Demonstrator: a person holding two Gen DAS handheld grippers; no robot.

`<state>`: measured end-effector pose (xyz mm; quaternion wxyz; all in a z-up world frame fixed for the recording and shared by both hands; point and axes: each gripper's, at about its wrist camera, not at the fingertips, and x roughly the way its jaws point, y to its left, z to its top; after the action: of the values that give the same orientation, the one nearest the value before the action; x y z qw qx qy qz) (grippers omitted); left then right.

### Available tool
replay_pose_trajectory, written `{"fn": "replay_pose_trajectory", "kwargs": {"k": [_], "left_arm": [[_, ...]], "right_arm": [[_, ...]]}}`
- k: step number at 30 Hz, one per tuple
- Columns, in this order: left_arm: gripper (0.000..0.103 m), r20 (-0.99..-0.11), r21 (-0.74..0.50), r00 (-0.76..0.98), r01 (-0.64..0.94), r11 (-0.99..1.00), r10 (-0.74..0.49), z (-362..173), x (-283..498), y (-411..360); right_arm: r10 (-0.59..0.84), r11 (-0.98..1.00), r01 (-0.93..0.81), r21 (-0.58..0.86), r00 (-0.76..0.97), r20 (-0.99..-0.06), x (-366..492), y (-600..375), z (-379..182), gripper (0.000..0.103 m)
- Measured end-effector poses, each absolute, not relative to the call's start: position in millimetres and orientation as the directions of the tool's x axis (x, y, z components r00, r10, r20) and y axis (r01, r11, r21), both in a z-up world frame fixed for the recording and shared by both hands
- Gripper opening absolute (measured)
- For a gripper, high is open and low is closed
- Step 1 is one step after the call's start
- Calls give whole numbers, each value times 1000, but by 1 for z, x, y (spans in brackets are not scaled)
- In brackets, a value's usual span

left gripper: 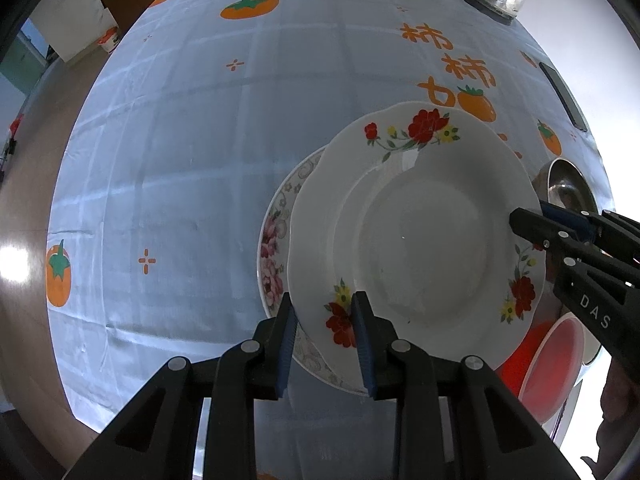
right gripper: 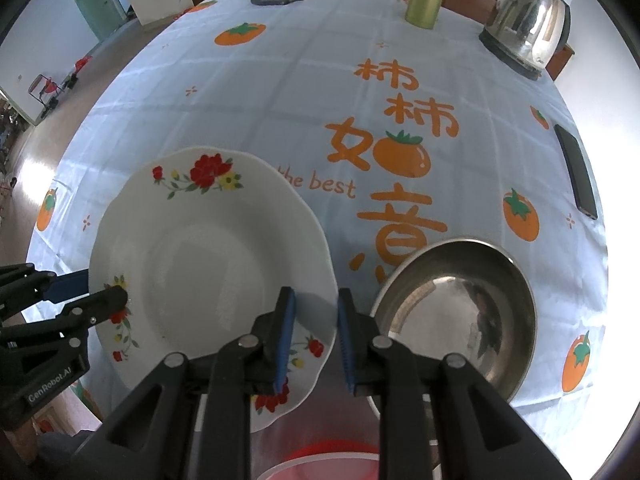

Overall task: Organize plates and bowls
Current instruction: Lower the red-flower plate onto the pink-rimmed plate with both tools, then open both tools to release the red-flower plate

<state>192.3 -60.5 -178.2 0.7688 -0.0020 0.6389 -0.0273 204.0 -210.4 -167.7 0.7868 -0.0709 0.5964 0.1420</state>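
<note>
The left gripper (left gripper: pixel 324 312) and the right gripper (right gripper: pixel 316 308) each pinch one edge of the white flower plate (left gripper: pixel 416 224). It sits just over a pink-flowered plate (left gripper: pixel 274 248) on the desk (left gripper: pixel 180 140), beside a metal bowl (right gripper: pixel 460 312).

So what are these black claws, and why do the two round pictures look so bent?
They are hand-held grippers, one per hand, each with a wide-angle camera looking along its fingers. One picture is from the left gripper, the other from the right gripper. Both clamp the rim of the white plate on opposite sides, over a second patterned plate. On the tablecloth there are also a steel bowl, a red bowl, a kettle and a phone.
</note>
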Motion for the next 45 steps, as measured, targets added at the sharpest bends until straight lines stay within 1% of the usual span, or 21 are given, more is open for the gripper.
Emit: {"fn": "replay_pose_trajectory", "kwargs": {"k": [18, 33, 34, 37, 38, 39, 40, 42, 45], "left_arm": [[30, -988, -50, 148, 15, 999, -52, -185, 192, -51], [30, -986, -52, 159, 1, 999, -52, -182, 185, -49], [30, -986, -50, 160, 0, 999, -49, -181, 184, -49], [39, -986, -35, 165, -11, 999, -33, -179, 183, -48], [42, -984, -39, 174, -15, 999, -36, -177, 182, -46], [44, -982, -46, 185, -19, 999, -42, -174, 181, -45], [45, -980, -45, 195, -22, 999, -40, -171, 180, -44], [50, -975, -33, 221, -26, 999, -26, -165, 178, -43], [50, -973, -47, 227, -30, 998, -39, -161, 174, -42]], "right_arm": [[134, 938, -344, 52, 219, -966, 212, -198, -178, 22], [129, 932, -359, 43, 219, -967, 213, -194, -181, 24], [128, 930, -364, 40, 220, -967, 213, -194, -182, 26], [145, 928, -369, 56, 219, -965, 212, -193, -184, 31], [155, 927, -370, 66, 216, -964, 211, -193, -184, 34], [159, 928, -367, 69, 219, -963, 211, -194, -184, 45], [160, 929, -363, 68, 229, -960, 211, -195, -184, 51], [174, 928, -364, 77, 241, -955, 209, -197, -181, 53], [175, 933, -352, 75, 260, -950, 207, -202, -173, 57]]}}
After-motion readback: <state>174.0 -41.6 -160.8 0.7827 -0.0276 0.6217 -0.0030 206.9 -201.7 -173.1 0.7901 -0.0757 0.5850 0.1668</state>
